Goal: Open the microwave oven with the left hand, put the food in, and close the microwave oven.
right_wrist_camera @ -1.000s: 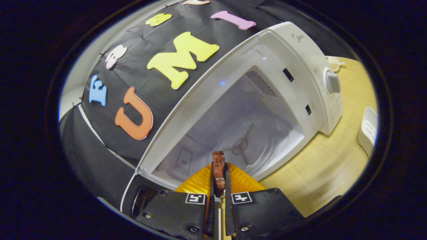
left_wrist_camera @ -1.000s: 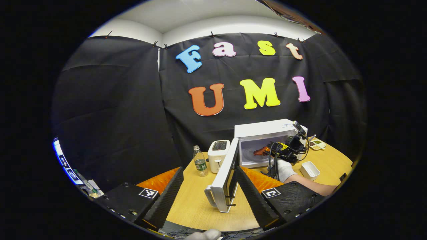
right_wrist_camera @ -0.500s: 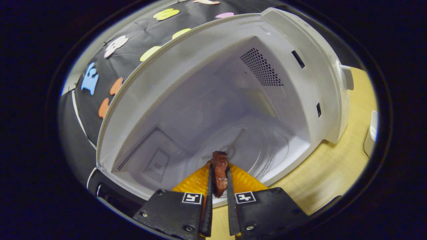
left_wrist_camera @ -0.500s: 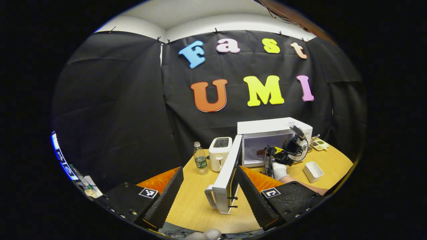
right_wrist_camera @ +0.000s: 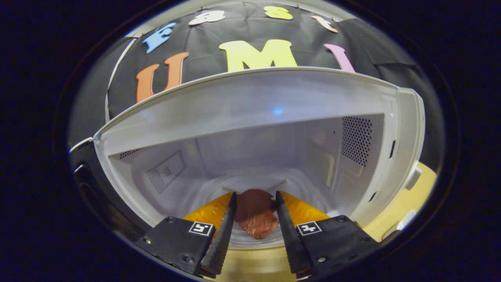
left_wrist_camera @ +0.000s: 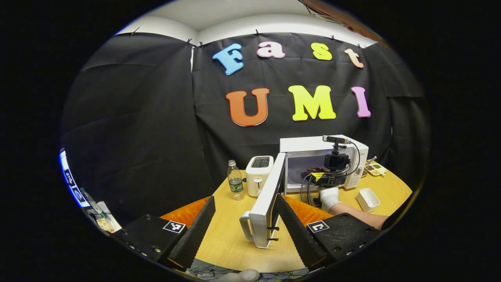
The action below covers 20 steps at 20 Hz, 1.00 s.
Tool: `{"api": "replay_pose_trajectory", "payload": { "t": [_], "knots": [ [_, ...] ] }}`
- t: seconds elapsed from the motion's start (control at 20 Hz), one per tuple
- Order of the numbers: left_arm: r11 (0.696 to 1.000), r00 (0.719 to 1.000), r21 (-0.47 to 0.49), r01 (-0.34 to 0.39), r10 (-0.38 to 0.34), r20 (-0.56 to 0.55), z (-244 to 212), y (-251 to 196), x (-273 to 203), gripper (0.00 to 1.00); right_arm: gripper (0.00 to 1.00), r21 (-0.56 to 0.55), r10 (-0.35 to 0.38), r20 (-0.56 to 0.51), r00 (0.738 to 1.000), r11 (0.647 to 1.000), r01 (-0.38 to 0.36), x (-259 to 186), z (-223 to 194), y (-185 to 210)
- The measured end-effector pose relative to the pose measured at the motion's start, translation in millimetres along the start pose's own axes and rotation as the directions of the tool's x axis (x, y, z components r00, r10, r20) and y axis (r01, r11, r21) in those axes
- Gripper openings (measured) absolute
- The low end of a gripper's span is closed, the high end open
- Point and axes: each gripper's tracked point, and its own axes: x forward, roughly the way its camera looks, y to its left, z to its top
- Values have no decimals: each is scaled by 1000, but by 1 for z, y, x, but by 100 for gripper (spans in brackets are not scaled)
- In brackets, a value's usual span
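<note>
Meat slice (right_wrist_camera: pixel 256 217), small, flat and judged light, soft and slightly greasy, lay on the glass turntable (right_wrist_camera: pixel 250 239) inside the open microwave oven (right_wrist_camera: pixel 250 129) between the parted right gripper (right_wrist_camera: pixel 255 219) fingers, best pinched across its thin edges; left gripper (left_wrist_camera: pixel 244 231) gaped wide at the door (left_wrist_camera: pixel 266 203).

Food (right_wrist_camera: pixel 255 214) inside microwave (left_wrist_camera: pixel 344 147) cavity; toaster (left_wrist_camera: pixel 258 175) and bottle (left_wrist_camera: pixel 235 185) left of it

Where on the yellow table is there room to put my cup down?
Bare tabletop lies in front of the bottle and toaster, left of the open microwave door. It is crowded before the microwave, where the right gripper reaches in, near the white dish.
</note>
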Motion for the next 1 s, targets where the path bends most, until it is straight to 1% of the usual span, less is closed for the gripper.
{"api": "replay_pose_trajectory", "payload": {
  "t": [0.05,0.1,0.15,0.2,0.3,0.35,0.45,0.5,0.55,0.7,0.75,0.9,0.95,1.0],
  "knots": [
    [1000,1000,-6,-1,1,-3,-2,1,-1,97,66,-36,-1,10,1000,999,1,0,3,0],
    [1000,1000,-12,-1,1,-4,-2,1,-1,97,73,-61,-8,17,1000,998,9,0,7,-2],
    [1000,1000,-13,-1,1,-2,-3,1,0,97,81,-70,1,15,1000,998,0,-1,7,-2],
    [1000,1000,-11,-3,3,-4,-3,1,0,97,97,-61,15,8,1000,998,-14,-3,8,2],
    [1000,1000,-10,-2,2,0,-2,0,0,97,97,-64,28,3,1000,998,-28,-9,9,-1],
    [1000,1000,-8,-3,3,2,-1,0,1,97,98,-62,39,-16,999,997,-40,-18,8,-3],
    [1000,1000,-12,3,-3,8,1,-2,0,96,98,-29,86,-49,995,996,-88,-40,10,-2],
    [1000,1000,-13,8,-8,12,4,-4,-1,96,92,-13,93,-70,993,995,-94,-56,10,-6],
    [1000,1000,-15,16,-16,16,7,-7,-2,97,97,-3,112,-88,990,994,-113,-73,13,-9],
    [998,998,-31,51,-50,29,15,-17,-7,96,95,14,133,-127,983,991,-132,-133,28,-28],
    [998,997,-32,61,-60,41,20,-21,-8,97,87,8,133,-140,981,991,-134,-153,35,-39],
    [995,993,-26,95,-93,70,34,-32,-8,97,89,-38,128,-154,980,990,-135,-214,60,-74],
    [993,991,-25,112,-110,82,36,-37,-8,97,92,-63,119,-150,982,990,-129,-234,69,-90],
    [992,989,-25,123,-120,86,39,-41,-9,97,99,-78,117,-144,983,989,-129,-254,80,-103]
  ]
}}
